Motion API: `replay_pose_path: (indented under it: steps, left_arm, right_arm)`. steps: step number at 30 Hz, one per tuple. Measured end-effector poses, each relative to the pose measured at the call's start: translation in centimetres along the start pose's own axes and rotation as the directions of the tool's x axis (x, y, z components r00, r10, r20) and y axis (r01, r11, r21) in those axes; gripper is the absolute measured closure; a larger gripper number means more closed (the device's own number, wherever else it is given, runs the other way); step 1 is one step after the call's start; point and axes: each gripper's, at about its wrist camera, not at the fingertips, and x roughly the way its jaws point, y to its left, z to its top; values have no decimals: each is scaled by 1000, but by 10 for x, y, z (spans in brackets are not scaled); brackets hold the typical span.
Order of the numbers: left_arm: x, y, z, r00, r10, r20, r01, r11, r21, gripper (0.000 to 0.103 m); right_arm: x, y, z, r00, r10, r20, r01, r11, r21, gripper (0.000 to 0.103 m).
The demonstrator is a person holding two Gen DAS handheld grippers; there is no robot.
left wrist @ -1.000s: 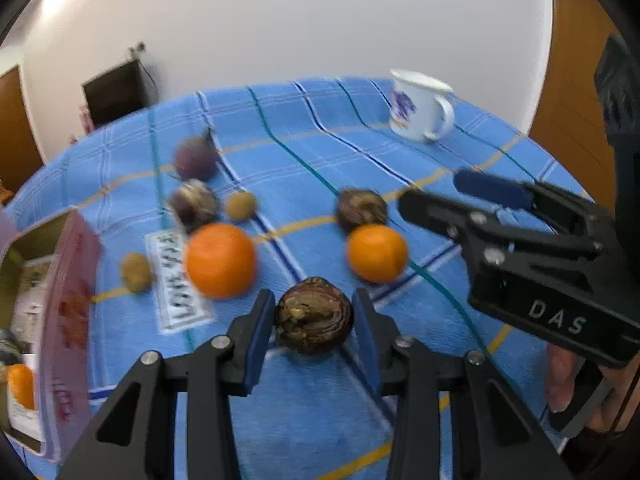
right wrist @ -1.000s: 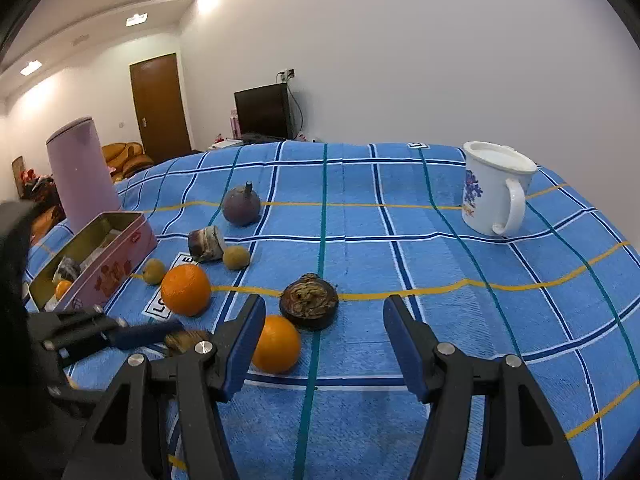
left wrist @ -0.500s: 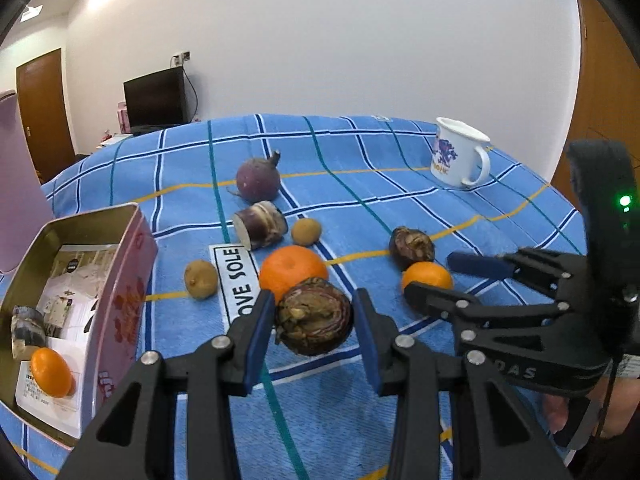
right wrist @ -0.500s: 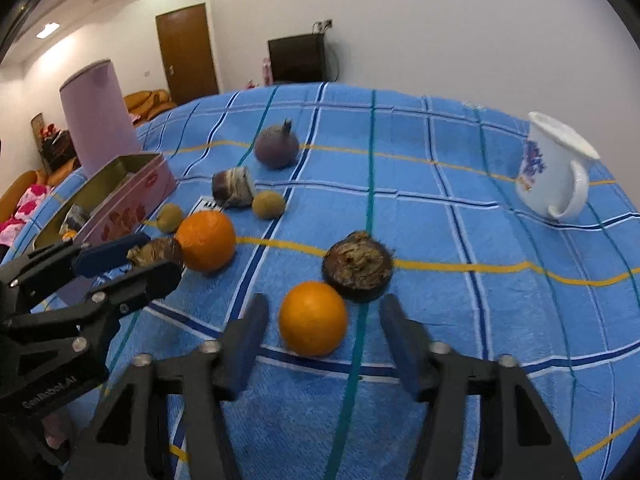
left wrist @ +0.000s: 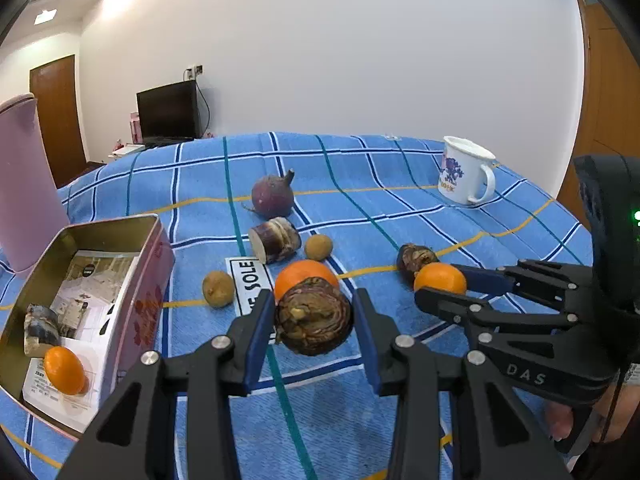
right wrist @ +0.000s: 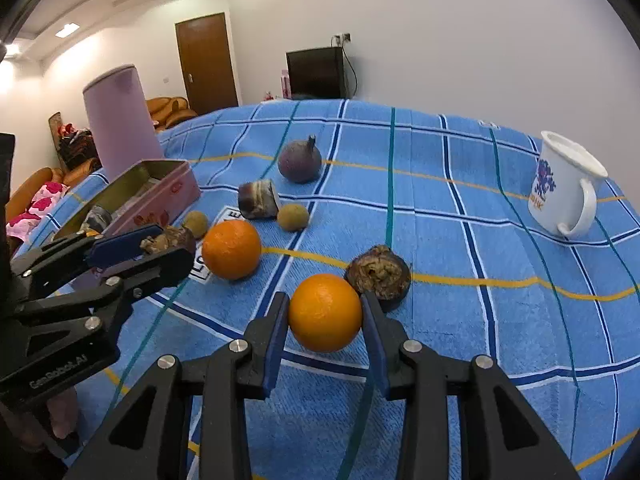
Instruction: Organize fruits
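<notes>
Pink tin (left wrist: 148, 280) on the worktop (left wrist: 360, 208): one small orange and a dark piece already inside. Left tongs (left wrist: 314, 316) clamped on a brown husked fruit (left wrist: 314, 314). Right tongs (right wrist: 325, 314) just closing, pads against an orange (right wrist: 325, 312). Several fruits unsorted.
</notes>
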Motion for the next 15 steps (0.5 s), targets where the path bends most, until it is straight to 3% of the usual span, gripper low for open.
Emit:
replay_pose_path:
  steps: [15]
  left_arm:
    - [-15, -3, 0, 996, 31, 79, -32, 999, 17, 62]
  right_arm:
    - [-25, 9, -3, 991, 0, 137, 6, 999, -47, 65]
